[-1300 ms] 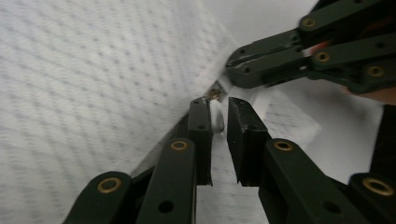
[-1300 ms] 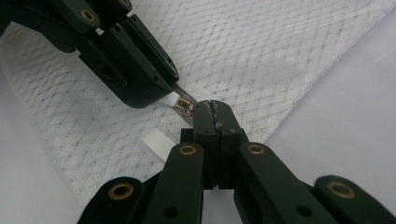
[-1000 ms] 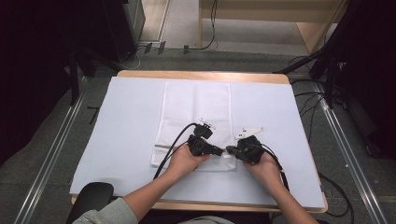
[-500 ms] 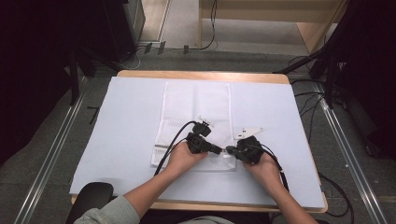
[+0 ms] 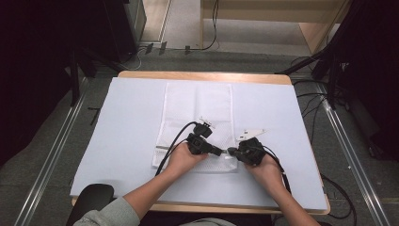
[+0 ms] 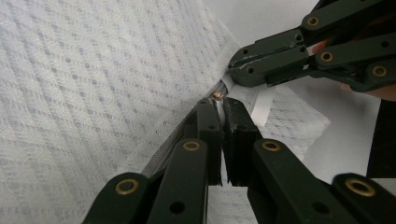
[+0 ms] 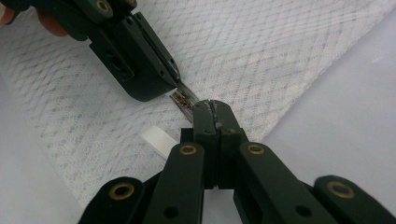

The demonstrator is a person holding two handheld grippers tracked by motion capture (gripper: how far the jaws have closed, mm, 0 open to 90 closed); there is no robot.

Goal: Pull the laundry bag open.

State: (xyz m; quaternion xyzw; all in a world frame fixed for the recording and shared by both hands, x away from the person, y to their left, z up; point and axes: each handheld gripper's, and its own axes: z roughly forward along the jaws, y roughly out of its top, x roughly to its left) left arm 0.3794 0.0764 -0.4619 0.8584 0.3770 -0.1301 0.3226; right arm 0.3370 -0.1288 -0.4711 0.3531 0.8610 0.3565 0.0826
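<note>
Handling: the white mesh laundry bag point(image 5: 197, 123) looks light, limp and soft; it will likely bunch or slide on the smooth cover rather than resist a pull, so one end wants pinning while the other is drawn
Where it lies: flat on the pale cover of the desk point(image 5: 117, 136), lengthwise away from the person, its zipper point(image 6: 187, 128) running along the near edge between the two hands
Where to grip: the small metal zipper pull point(image 7: 184, 99) and the fabric end right beside it; both are tiny, and a hard metal tab can slip from flat pads, so a square, deep bite seems wise
Left tool point(image 6: 223, 106): closed together on the zipper line at the pull; it has just been closing, with the zipper between its jaws
Right tool point(image 7: 214, 109): clamped tight on the corner of the bag at the zipper's end, beside a white tag point(image 7: 158, 140)
Change from a second ago: the left tool's jaws have drawn in; both hands sit where they sat, and the bag lies unmoved
</note>
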